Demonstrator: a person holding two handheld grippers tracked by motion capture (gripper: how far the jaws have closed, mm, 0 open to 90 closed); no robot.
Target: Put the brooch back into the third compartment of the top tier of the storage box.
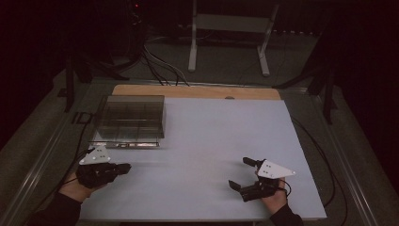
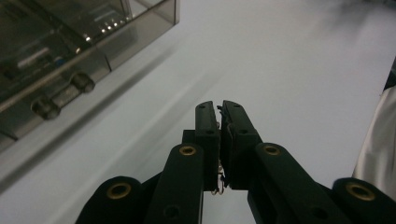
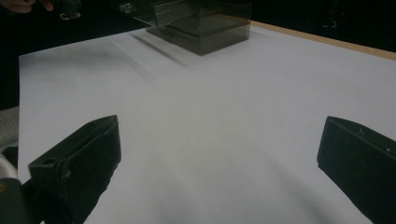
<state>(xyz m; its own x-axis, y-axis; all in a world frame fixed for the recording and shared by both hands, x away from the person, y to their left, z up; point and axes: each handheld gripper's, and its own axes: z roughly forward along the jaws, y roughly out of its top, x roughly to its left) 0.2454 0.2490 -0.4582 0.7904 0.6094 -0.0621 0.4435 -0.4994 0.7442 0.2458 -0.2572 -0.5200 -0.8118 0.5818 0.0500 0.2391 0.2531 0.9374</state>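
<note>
The clear compartment box (image 1: pixel 131 120) sits at the white sheet's (image 1: pixel 216 141) far left corner. The left gripper (image 1: pixel 123 168), jaws together and empty, could shove it; the right gripper (image 1: pixel 241 173) gapes apart, idle.

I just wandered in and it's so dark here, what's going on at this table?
A person sits at a white table with a hand-held gripper in each hand. The left gripper has its jaws shut on nothing and lies just in front of a clear plastic box with compartments. The right gripper rests near the table's front edge, jaws wide open and empty. Neither touches the box.
</note>
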